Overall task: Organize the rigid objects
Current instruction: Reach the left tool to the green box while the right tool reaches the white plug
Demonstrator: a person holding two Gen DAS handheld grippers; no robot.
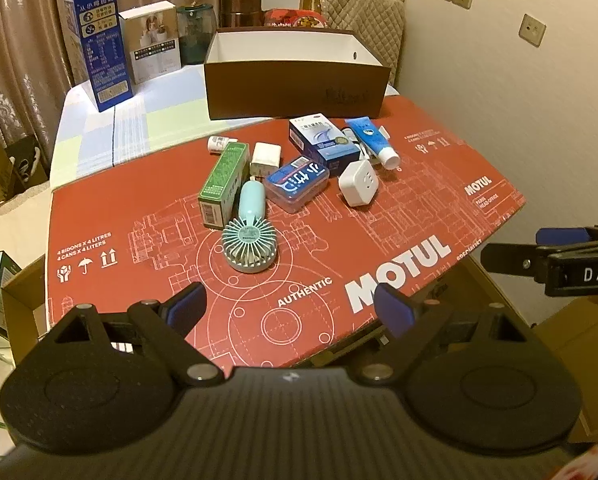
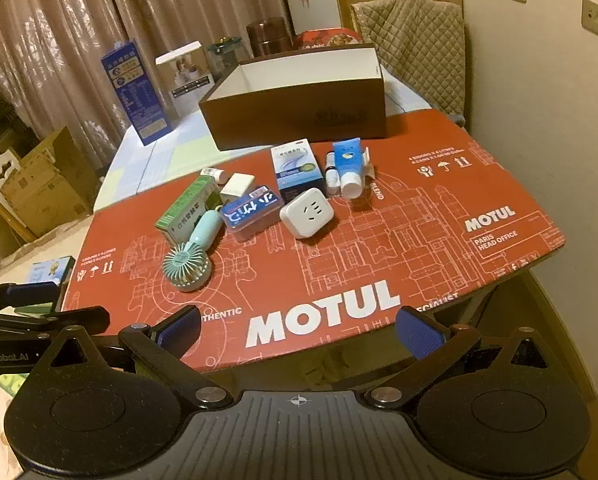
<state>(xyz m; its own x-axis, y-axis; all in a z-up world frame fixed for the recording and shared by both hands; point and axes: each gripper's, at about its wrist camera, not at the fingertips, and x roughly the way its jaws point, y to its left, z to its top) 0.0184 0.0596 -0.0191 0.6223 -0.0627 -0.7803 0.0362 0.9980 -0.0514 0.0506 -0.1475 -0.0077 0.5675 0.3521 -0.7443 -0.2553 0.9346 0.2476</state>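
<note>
A cluster of small items lies on a red cardboard sheet (image 1: 147, 240): a teal hand fan (image 1: 250, 240) (image 2: 189, 262), a green box (image 1: 223, 184) (image 2: 185, 212), a blue floss case (image 1: 297, 182) (image 2: 251, 208), a white plug adapter (image 1: 358, 182) (image 2: 307, 212), a blue-white carton (image 1: 323, 140) (image 2: 297, 166), a blue tube (image 1: 373, 140) (image 2: 348, 160), a white charger (image 1: 265, 157) and a small white bottle (image 1: 217, 143). Behind them stands an open brown box (image 1: 295, 92) (image 2: 299, 120) with a white inside. My left gripper (image 1: 291, 310) and right gripper (image 2: 301, 330) both hover open at the sheet's near edge, holding nothing.
A tall blue carton (image 1: 101, 46), a white carton (image 1: 153, 42) and a glass jar (image 1: 195, 32) stand at the table's back left. A quilted chair back (image 1: 363, 24) is behind the brown box. Cardboard boxes (image 2: 39, 184) sit on the floor at left. A wall is close on the right.
</note>
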